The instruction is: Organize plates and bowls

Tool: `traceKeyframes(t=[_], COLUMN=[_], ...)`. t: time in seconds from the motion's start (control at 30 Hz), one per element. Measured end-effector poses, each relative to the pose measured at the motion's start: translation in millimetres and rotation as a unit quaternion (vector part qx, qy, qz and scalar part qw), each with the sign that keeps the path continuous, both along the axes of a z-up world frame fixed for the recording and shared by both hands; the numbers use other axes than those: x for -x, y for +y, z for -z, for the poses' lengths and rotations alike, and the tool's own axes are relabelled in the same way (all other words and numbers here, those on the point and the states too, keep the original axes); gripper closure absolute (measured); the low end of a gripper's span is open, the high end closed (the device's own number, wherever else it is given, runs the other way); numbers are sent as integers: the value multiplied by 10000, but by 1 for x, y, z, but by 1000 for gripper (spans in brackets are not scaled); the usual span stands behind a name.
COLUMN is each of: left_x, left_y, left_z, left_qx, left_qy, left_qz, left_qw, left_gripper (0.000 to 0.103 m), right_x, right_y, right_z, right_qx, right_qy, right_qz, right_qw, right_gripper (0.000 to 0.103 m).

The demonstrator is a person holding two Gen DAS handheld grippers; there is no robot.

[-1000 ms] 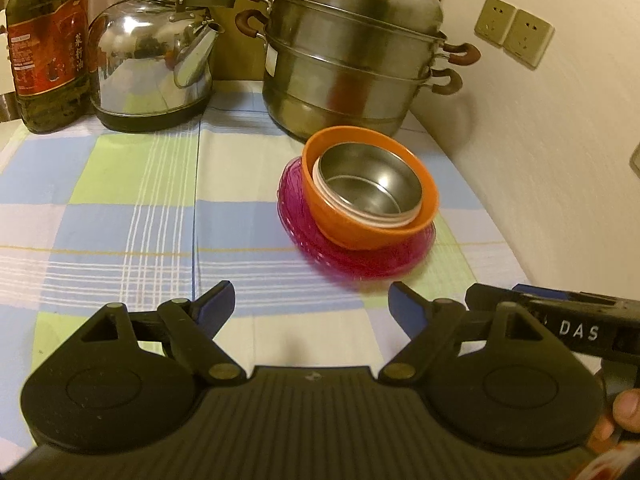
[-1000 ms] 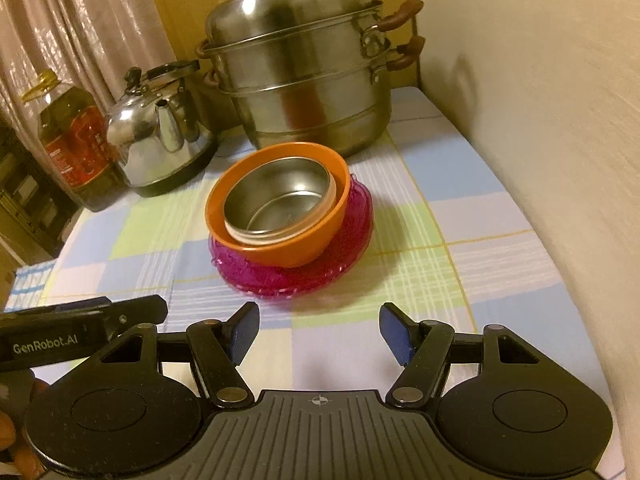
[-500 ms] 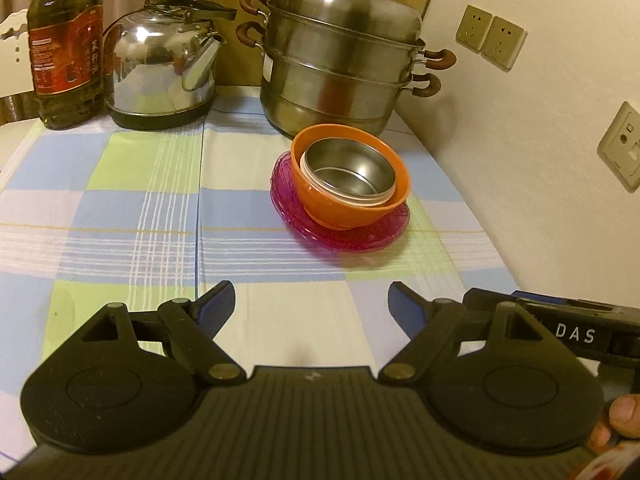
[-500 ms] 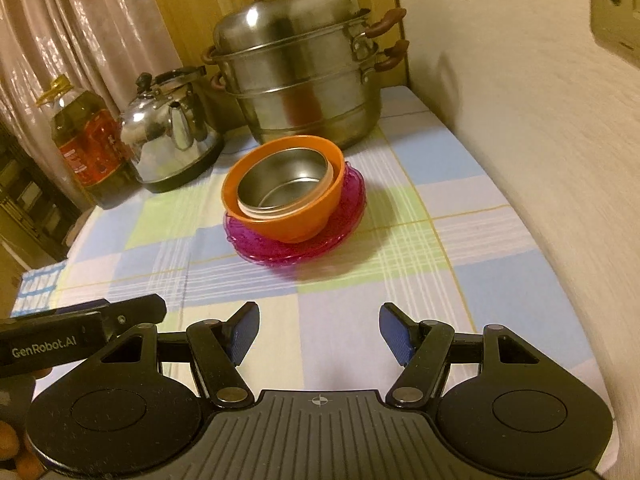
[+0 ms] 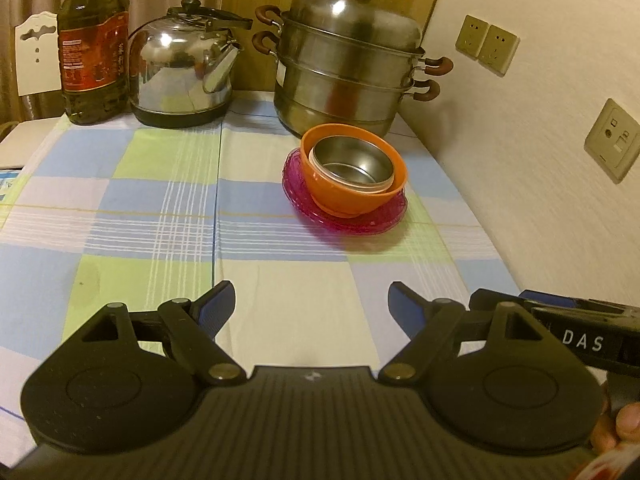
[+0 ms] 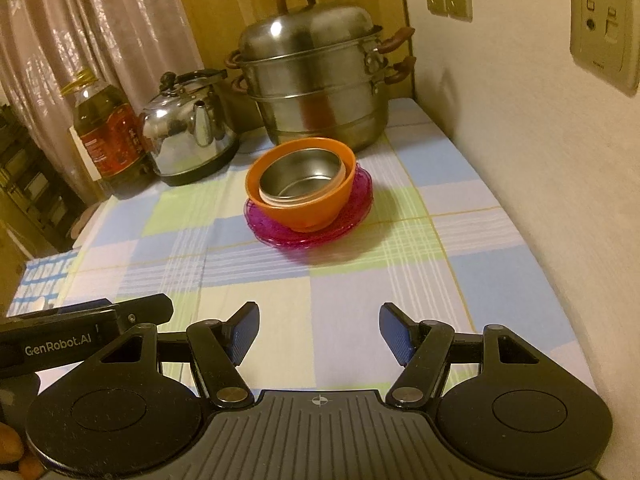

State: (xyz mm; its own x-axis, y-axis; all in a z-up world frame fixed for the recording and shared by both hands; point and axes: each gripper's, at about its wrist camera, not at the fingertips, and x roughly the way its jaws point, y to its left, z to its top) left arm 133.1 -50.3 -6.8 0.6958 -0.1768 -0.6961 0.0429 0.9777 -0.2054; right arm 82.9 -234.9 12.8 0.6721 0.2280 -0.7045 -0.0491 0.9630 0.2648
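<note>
Home kitchen, kettle, steamer pot, oil bottle

So the metal bowl sits in a bigger bowl on the plate, steamer pot right behind, kettle and oil bottle further left.

**Nested bowls on a pink plate**

A steel bowl sits inside an orange bowl on a pink plate. Behind the plate stands a steamer pot. Nearer than the plate, the right hand-held gripper gapes over the table.
</note>
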Motion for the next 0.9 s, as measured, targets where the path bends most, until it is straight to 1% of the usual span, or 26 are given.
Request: traceKeyframes(t=[0.1, 0.37, 0.53, 0.63, 0.9], left_x=[8, 34, 49, 56, 74], left_y=[3, 2, -2, -3, -11], left_z=[-4, -11, -19, -23, -26], left_qx=[36, -124, -194, -202, -268], left_qy=[-38, -139, -259, -288, -298], left_qz=[-16, 76, 133, 146, 210], left_qw=[10000, 9998, 9994, 9993, 9990], left_gripper=[21, 21, 21, 21, 21], right_x=[9, 30, 43, 51, 68], right_y=[4, 9, 12, 14, 11], right_z=[-3, -17, -27, -28, -28], right_qx=[57, 167, 239, 317, 290], right_qy=[-48, -278, -332, -355, -345], right_qz=[-41, -107, -213, -238, -253], right_qw=[10000, 9994, 9989, 9986, 9987], right_gripper=[37, 37, 37, 37, 37])
